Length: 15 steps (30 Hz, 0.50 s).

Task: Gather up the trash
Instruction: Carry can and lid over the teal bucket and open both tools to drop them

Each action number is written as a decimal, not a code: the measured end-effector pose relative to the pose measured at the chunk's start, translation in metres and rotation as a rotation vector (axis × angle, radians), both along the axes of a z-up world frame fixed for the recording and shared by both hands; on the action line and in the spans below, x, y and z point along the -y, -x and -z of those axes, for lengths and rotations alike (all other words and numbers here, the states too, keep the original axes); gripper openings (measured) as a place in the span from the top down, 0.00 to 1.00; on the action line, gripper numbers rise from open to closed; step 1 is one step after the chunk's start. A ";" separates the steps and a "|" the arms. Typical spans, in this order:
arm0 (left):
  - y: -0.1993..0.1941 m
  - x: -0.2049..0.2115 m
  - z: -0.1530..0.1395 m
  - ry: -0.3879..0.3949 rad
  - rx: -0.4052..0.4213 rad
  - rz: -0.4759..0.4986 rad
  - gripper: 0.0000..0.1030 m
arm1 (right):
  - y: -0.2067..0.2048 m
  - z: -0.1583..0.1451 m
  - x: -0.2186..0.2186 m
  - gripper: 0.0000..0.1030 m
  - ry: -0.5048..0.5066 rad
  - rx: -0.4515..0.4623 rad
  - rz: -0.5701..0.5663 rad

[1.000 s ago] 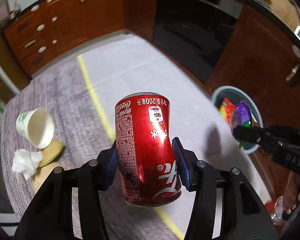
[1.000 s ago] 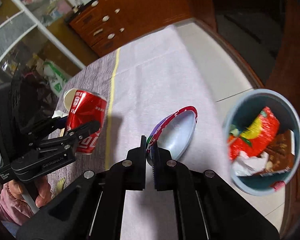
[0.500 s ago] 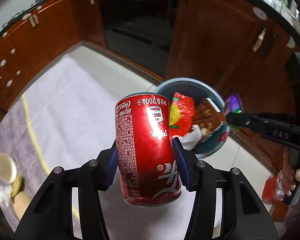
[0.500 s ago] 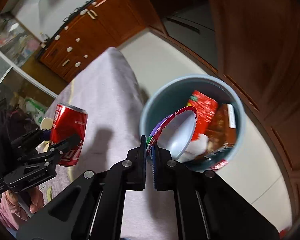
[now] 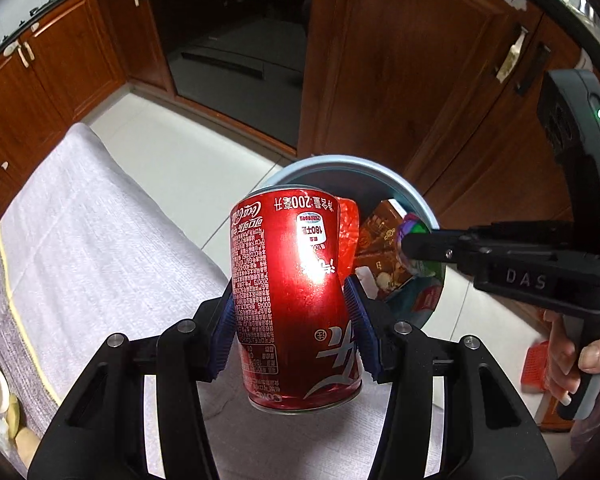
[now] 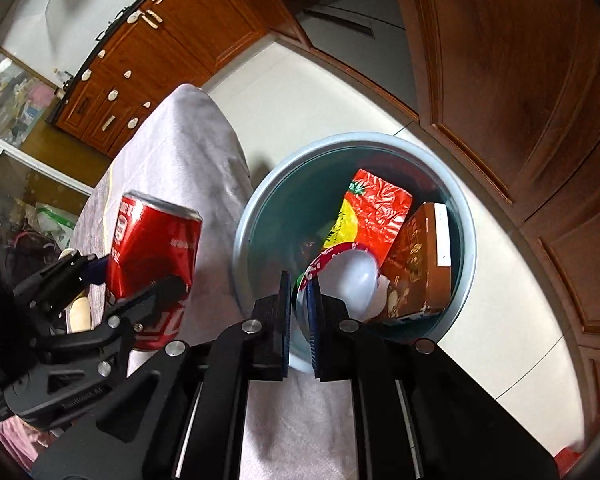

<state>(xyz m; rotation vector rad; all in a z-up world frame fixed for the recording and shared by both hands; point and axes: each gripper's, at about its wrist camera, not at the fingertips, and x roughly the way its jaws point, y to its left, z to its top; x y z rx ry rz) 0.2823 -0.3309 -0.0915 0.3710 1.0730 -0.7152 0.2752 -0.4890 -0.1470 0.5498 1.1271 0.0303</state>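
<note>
1. Two pairs of tongs each carry one piece of trash beside a round grey-blue bin [image 6: 466, 240] standing on the pale tiled floor [image 5: 188, 160].
2. Left tongs [image 5: 296, 328] pinch a red cola can [image 5: 296, 300] upright between blue pads, above the edge of a table covered in light cloth [image 5: 84, 240], just beside the bin.
3. Right tongs [image 6: 299, 320] are pressed onto the rim of a foil-lined bowl lid [image 6: 352, 276], held over the bin's opening.
4. Inside the bin lie a red and yellow snack bag [image 6: 372, 208] and a brown packet [image 6: 420, 260].
</note>
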 end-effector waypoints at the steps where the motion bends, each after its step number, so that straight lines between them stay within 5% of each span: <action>1: -0.001 0.001 0.001 -0.002 -0.001 0.003 0.49 | -0.001 0.000 0.001 0.76 -0.003 -0.001 0.003; 3: -0.003 0.002 0.005 -0.010 -0.003 0.007 0.49 | 0.000 -0.001 0.003 0.50 0.005 0.010 0.008; 5: -0.007 0.006 0.009 -0.009 -0.010 0.007 0.49 | 0.001 -0.004 0.003 0.44 0.026 0.017 0.013; 7: -0.011 0.008 0.010 -0.011 -0.013 0.009 0.49 | 0.002 -0.005 0.005 0.26 0.021 0.010 0.023; 15: -0.012 0.013 0.015 -0.005 -0.035 0.039 0.49 | 0.009 -0.016 0.014 0.17 0.066 0.000 0.069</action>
